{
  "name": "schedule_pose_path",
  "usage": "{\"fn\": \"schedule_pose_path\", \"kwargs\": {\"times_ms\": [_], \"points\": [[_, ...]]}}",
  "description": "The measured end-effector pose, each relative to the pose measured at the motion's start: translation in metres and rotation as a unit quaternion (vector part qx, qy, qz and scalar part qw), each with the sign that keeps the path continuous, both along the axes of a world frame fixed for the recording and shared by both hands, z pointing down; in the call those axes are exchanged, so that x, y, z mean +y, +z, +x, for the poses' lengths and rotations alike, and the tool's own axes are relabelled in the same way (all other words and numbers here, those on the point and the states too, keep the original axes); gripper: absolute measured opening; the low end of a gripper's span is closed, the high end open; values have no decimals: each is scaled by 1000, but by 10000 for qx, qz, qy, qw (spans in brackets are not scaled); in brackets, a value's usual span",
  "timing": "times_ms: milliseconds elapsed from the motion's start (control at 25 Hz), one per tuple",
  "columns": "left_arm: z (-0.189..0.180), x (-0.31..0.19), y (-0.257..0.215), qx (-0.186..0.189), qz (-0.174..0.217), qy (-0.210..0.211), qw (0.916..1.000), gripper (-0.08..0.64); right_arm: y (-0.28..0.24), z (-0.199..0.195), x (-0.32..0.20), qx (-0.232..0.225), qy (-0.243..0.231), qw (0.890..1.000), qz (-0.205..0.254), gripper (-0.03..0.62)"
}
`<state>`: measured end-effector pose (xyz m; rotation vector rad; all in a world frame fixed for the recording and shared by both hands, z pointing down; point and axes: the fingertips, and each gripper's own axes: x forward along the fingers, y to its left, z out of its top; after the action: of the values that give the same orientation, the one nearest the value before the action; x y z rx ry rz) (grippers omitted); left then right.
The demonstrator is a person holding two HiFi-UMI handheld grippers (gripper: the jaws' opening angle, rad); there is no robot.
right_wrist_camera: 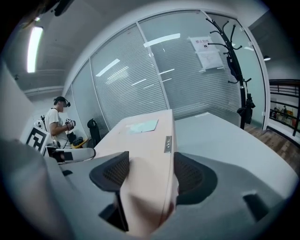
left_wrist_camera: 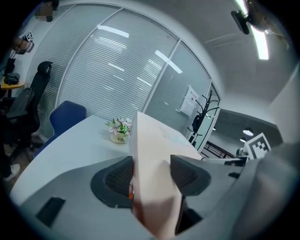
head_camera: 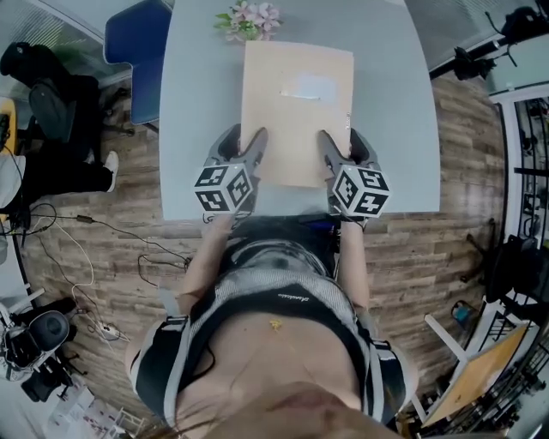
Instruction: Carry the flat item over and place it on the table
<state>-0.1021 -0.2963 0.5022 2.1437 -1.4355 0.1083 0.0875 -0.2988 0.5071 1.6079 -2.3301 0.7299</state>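
A flat tan cardboard box with a pale label on top lies lengthwise over the grey table. Its near end is held by both grippers. My left gripper is shut on the near left corner, and my right gripper is shut on the near right corner. In the left gripper view the box fills the gap between the dark pads. The right gripper view shows the same, with the box clamped between its pads. Whether the box rests on the tabletop cannot be told.
A small pot of pink flowers stands at the table's far edge, just beyond the box. A blue chair sits at the far left corner, a black office chair further left. A person stands in the background.
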Motion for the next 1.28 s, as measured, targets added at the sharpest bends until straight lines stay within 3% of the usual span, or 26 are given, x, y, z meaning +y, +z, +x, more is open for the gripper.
{"fn": "schedule_pose_path", "kwargs": {"times_ms": [760,1280], "points": [[9,-2,126,-29,-1130,17,9936,247,130,10,-6,6,54,9936,-1130,302],[9,8,162,-193,-1457,-125,9891,241,165,15,0,75,-78,9899,-1410,285]]}}
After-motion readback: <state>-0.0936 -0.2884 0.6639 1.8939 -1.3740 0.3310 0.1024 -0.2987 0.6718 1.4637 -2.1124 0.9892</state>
